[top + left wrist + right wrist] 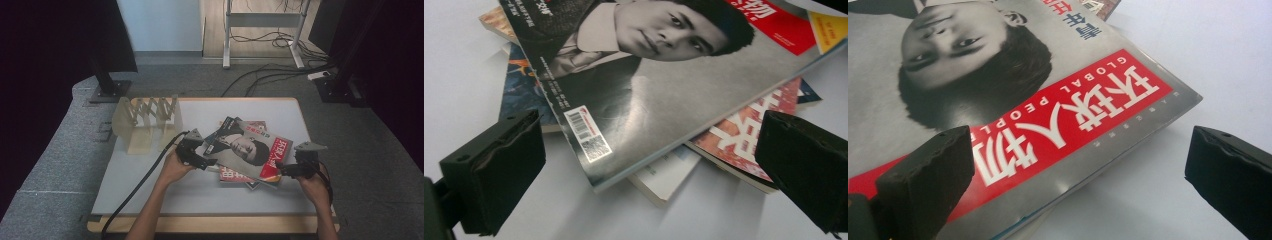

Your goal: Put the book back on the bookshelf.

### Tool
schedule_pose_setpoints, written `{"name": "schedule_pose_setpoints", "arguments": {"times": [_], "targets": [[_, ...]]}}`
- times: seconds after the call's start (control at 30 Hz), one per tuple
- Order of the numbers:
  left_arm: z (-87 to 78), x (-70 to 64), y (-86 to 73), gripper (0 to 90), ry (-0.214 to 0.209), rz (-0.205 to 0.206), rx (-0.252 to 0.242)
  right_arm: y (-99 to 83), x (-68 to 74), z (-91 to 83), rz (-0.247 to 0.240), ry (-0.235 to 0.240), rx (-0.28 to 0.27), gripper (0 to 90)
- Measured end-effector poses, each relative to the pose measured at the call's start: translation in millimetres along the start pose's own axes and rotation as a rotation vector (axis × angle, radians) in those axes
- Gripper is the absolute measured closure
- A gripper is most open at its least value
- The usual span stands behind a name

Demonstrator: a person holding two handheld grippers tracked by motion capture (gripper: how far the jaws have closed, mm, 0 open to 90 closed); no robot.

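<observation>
A grey magazine [247, 147] with a portrait cover and a red title band tops a loose pile of magazines [235, 176] on the white table [165, 190]. My left gripper [202, 161] stands open at the pile's left corner; in the left gripper view the top magazine [649, 100] with its barcode lies between and beyond the wide jaws. My right gripper [282, 171] is open at the pile's right end, where the red band [1063, 125] of the top magazine [998, 85] lies ahead of the jaws. Nothing is gripped.
A pale wooden rack [145, 122] with upright slats stands at the table's back left. A black monitor stand [107, 85] and floor cables [270, 75] lie beyond the table. Bare table surface runs along the front edge.
</observation>
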State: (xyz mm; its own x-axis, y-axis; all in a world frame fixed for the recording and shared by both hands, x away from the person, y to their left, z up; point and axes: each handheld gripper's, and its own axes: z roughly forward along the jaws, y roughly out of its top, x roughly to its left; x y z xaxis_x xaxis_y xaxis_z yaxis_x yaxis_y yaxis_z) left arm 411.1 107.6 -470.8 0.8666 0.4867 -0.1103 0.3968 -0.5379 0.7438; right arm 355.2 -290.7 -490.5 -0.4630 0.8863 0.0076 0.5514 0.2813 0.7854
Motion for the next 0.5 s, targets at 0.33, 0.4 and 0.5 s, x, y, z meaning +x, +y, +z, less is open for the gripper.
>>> {"name": "schedule_pose_setpoints", "arguments": {"times": [0.33, 0.4, 0.5], "targets": [[14.0, 3.4, 6.7, 0.4, -0.012, 0.019, 0.023, 2.4, -10.2, 14.2, 0.026, -0.007, 0.015, 0.0], [19.4, 3.2, 8.1, 0.4, -0.017, 0.021, 0.032, 2.4, -11.5, 18.0, 0.032, -0.007, 0.019, 0.0], [27.8, 3.4, 9.2, 0.5, -0.022, 0.019, 0.029, 2.6, -12.8, 22.3, 0.034, -0.009, 0.024, 0.0]]}}
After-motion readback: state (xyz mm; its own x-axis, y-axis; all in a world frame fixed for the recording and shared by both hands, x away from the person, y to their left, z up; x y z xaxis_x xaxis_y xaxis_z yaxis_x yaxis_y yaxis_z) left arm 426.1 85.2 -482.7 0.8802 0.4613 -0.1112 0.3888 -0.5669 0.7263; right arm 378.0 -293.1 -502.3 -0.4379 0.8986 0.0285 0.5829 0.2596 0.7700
